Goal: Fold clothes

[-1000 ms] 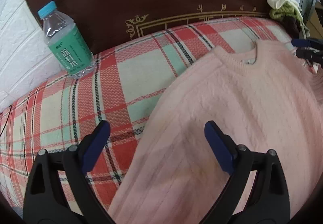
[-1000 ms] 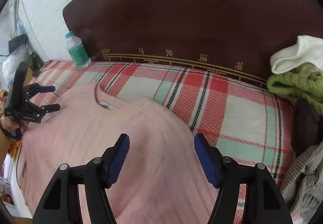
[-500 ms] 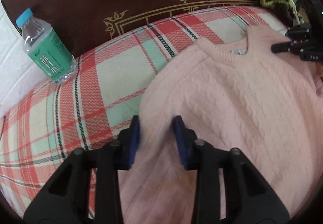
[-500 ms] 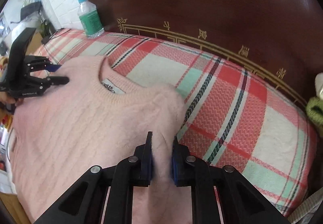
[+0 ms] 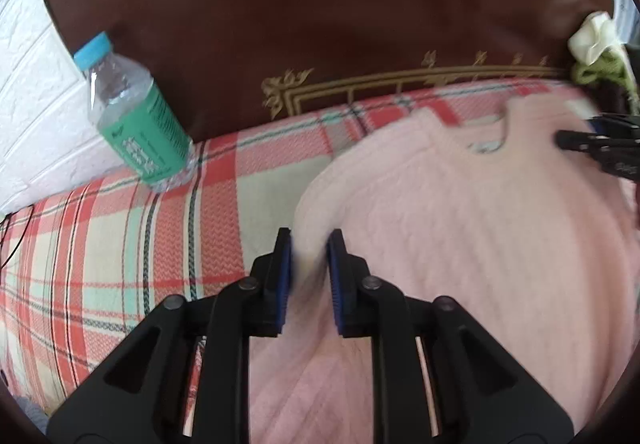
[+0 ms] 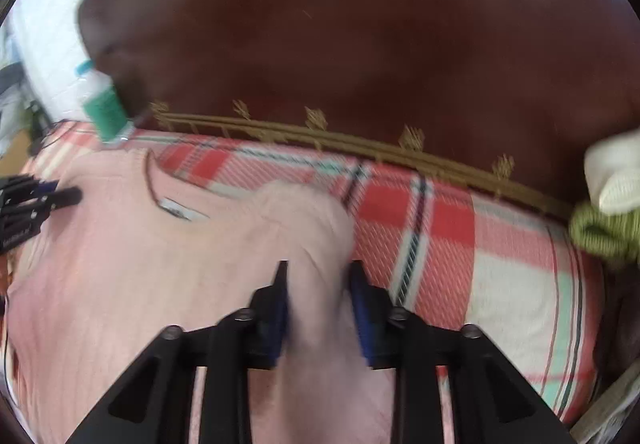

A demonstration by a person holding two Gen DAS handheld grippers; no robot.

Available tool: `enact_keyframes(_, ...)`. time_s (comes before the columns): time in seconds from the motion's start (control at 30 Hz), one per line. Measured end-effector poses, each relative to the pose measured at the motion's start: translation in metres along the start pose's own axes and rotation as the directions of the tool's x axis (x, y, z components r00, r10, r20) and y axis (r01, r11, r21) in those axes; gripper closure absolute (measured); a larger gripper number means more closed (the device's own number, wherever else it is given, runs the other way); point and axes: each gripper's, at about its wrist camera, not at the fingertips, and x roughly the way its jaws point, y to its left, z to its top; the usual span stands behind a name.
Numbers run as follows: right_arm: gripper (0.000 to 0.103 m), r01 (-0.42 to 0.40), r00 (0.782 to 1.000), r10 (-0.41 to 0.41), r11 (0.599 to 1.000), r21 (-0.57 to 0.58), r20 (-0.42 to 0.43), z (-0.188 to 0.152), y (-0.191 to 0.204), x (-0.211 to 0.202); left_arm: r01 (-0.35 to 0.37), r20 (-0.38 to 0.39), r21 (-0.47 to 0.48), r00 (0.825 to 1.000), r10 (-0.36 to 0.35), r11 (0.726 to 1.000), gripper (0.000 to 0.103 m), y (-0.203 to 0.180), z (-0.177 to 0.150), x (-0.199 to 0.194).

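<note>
Plaid bedding (image 5: 120,244) under a dark headboard (image 5: 320,23) is carrying the pink sweater (image 5: 480,244), lying flat. I am pinching its left shoulder in my left tongs (image 5: 309,264) and its right shoulder in my right tongs (image 6: 320,296), holding both so I can fold it evenly.

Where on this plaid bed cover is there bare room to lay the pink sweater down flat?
Bare plaid bed cover lies between the green-labelled water bottle and the pink knit sweater, and again between the sweater and the green and cream clothes pile. It is crowded by that pile.
</note>
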Motion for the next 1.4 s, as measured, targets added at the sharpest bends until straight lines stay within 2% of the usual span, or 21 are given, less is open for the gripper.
enact_keyframes(0.03, 0.059, -0.022, 1.000, 0.022, 0.999, 0.026, 0.017, -0.004, -0.006, -0.010, 0.006, 0.010, -0.022, 1.000, -0.006, 1.000, 0.080, 0.002, -0.001, 0.001)
enact_keyframes(0.07, 0.058, -0.044, 0.998, 0.043, 0.998, 0.052, 0.034, -0.007, -0.012, -0.020, 0.026, 0.029, -0.057, 0.999, -0.024, 0.998, 0.076, 0.007, -0.002, -0.004)
enact_keyframes(0.13, 0.054, -0.080, 0.993, 0.073, 0.994, 0.079, 0.090, -0.017, -0.024, -0.050, 0.061, 0.096, -0.124, 0.994, -0.049, 0.990, 0.047, 0.017, -0.004, -0.022)
enact_keyframes(0.17, 0.045, -0.094, 0.988, 0.083, 0.992, 0.082, 0.126, -0.024, -0.030, -0.071, 0.080, 0.144, -0.154, 0.988, -0.057, 0.985, 0.037, 0.022, -0.007, -0.035)
enact_keyframes(0.2, 0.040, -0.110, 0.983, 0.093, 0.989, 0.099, 0.159, -0.037, -0.037, -0.093, 0.100, 0.191, -0.178, 0.979, -0.065, 0.979, 0.021, 0.027, -0.010, -0.048)
enact_keyframes(0.23, 0.033, -0.127, 0.976, 0.103, 0.985, 0.115, 0.191, -0.050, -0.045, -0.114, 0.122, 0.234, -0.187, 0.969, -0.077, 0.975, 0.018, 0.029, -0.015, -0.062)
enact_keyframes(0.33, 0.029, -0.165, 0.955, 0.113, 0.971, 0.174, 0.276, -0.094, -0.068, -0.176, 0.174, 0.277, -0.149, 0.952, -0.128, 0.973, 0.018, 0.020, -0.030, -0.094)
enact_keyframes(0.47, 0.027, -0.093, 0.963, -0.005, 0.932, 0.350, 0.270, -0.174, -0.100, -0.216, 0.283, 0.222, -0.015, 0.936, -0.273, 0.959, 0.018, -0.022, -0.061, -0.116)
enact_keyframes(0.53, 0.027, -0.045, 0.966, -0.074, 0.896, 0.443, 0.248, -0.216, -0.116, -0.230, 0.349, 0.168, 0.051, 0.921, -0.353, 0.936, 0.018, -0.053, -0.079, -0.119)
enact_keyframes(0.67, 0.027, -0.121, 0.976, -0.015, 0.792, 0.598, 0.218, -0.279, -0.133, -0.224, 0.490, 0.049, 0.150, 0.864, -0.502, 0.859, 0.018, -0.119, -0.117, -0.124)
enact_keyframes(0.73, 0.027, -0.136, 0.979, 0.007, 0.770, 0.623, 0.205, -0.293, -0.134, -0.216, 0.530, 0.004, 0.186, 0.842, -0.540, 0.828, 0.018, -0.150, -0.132, -0.126)
enact_keyframes(0.8, 0.027, -0.138, 0.978, 0.004, 0.756, 0.640, 0.207, -0.299, -0.132, -0.209, 0.548, -0.030, 0.220, 0.831, -0.556, 0.807, 0.018, -0.176, -0.142, -0.127)
enact_keyframes(0.9, 0.027, -0.140, 0.968, -0.037, 0.742, 0.656, 0.249, -0.296, -0.130, -0.200, 0.540, -0.051, 0.250, 0.836, -0.546, 0.804, 0.018, -0.201, -0.152, -0.128)
enact_keyframes(0.93, 0.027, -0.158, 0.966, -0.029, 0.721, 0.675, 0.257, -0.296, -0.132, -0.194, 0.545, -0.057, 0.240, 0.834, -0.548, 0.804, 0.018, -0.204, -0.154, -0.127)
enact_keyframes(1.07, 0.027, -0.166, 0.947, -0.101, 0.659, 0.733, 0.305, -0.294, -0.134, -0.183, 0.575, -0.089, 0.183, 0.817, -0.570, 0.797, 0.018, -0.216, -0.161, -0.119)
enact_keyframes(1.13, 0.027, -0.168, 0.936, -0.140, 0.629, 0.759, 0.324, -0.293, -0.135, -0.180, 0.579, -0.100, 0.153, 0.815, -0.570, 0.801, 0.018, -0.218, -0.164, -0.114)
enact_keyframes(1.2, 0.029, -0.183, 0.923, -0.172, 0.590, 0.786, 0.344, -0.293, -0.139, -0.178, 0.579, -0.100, 0.135, 0.815, -0.571, 0.804, 0.018, -0.217, -0.164, -0.112)
enact_keyframes(1.3, 0.045, -0.232, 0.908, -0.181, 0.534, 0.813, 0.378, -0.293, -0.151, -0.173, 0.583, -0.101, 0.123, 0.813, -0.574, 0.803, 0.018, -0.217, -0.164, -0.112)
enact_keyframes(1.33, 0.065, -0.253, 0.913, -0.149, 0.527, 0.812, 0.381, -0.293, -0.156, -0.170, 0.584, -0.101, 0.120, 0.812, -0.575, 0.803, 0.018, -0.217, -0.163, -0.112)
enact_keyframes(1.37, 0.090, -0.273, 0.916, -0.117, 0.519, 0.810, 0.383, -0.293, -0.161, -0.166, 0.584, -0.101, 0.115, 0.812, -0.575, 0.804, 0.018, -0.216, -0.163, -0.112)
enact_keyframes(1.4, 0.093, -0.273, 0.915, -0.116, 0.526, 0.805, 0.386, -0.291, -0.163, -0.169, 0.584, -0.101, 0.111, 0.812, -0.576, 0.804, 0.018, -0.216, -0.163, -0.111)
